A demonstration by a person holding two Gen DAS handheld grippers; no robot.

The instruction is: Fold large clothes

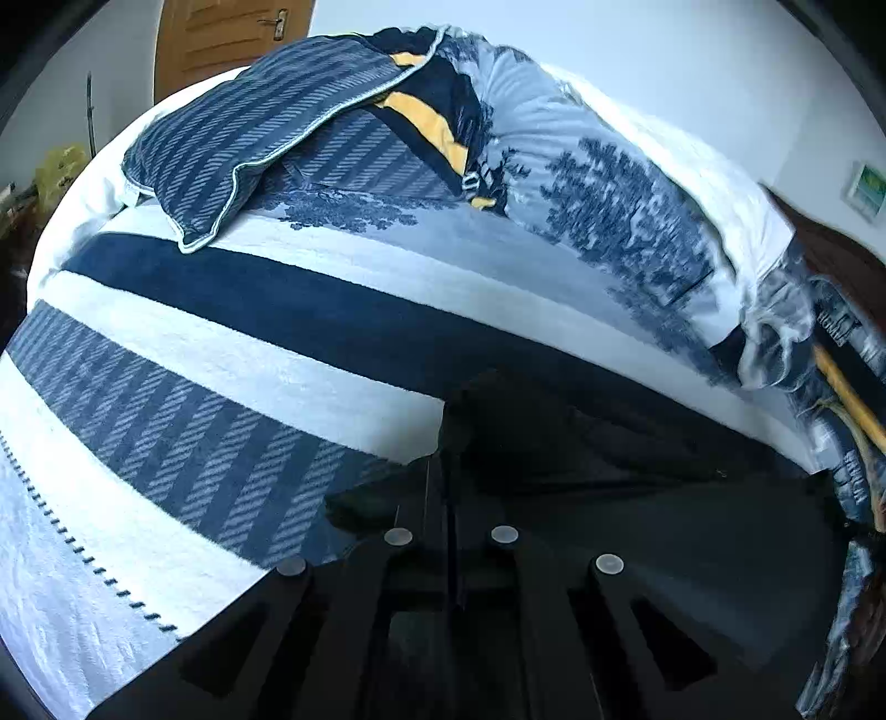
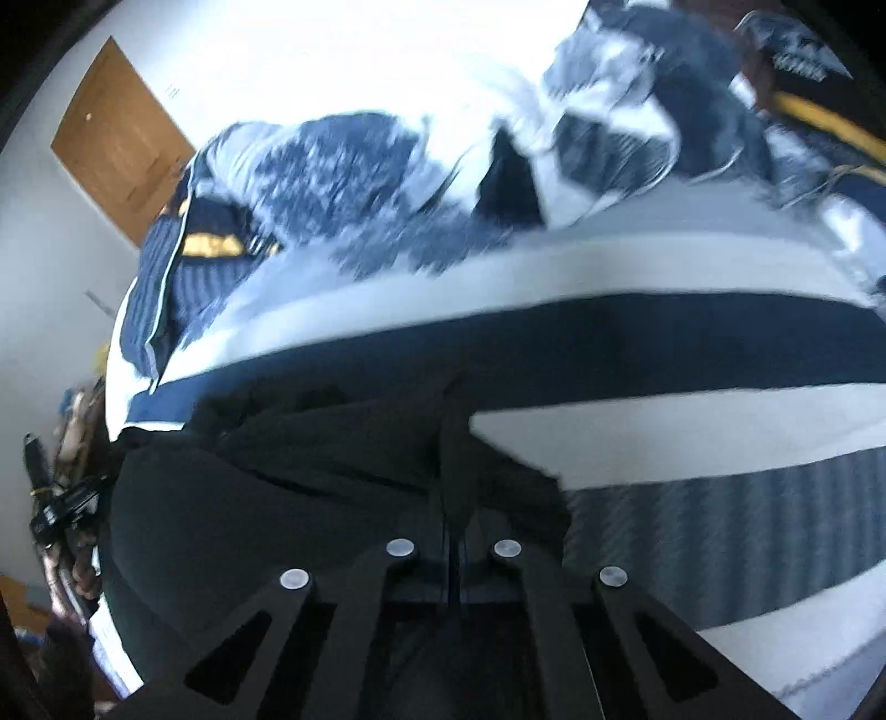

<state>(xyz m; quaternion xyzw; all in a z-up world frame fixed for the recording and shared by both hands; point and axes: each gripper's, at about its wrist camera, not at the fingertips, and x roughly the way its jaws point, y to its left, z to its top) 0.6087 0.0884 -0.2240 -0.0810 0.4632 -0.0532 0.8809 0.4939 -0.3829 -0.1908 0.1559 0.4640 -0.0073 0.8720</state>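
A large black garment [image 1: 637,498] lies spread on the bed's blue and white striped blanket [image 1: 221,354]. In the left wrist view it fills the lower right. My left gripper [image 1: 455,443] is shut, and a raised edge of the black cloth is pinched between its dark fingers. In the right wrist view the same black garment [image 2: 249,498] covers the lower left, bunched in folds. My right gripper [image 2: 455,448] is shut on a fold at its right edge. The fingertips are hard to tell from the black cloth in both views.
A striped blue pillow [image 1: 260,127] and a rumpled tree-print duvet [image 1: 609,194] lie at the far side of the bed. A brown door [image 1: 221,39] stands behind. Dark clutter [image 2: 61,498] sits beside the bed's left edge.
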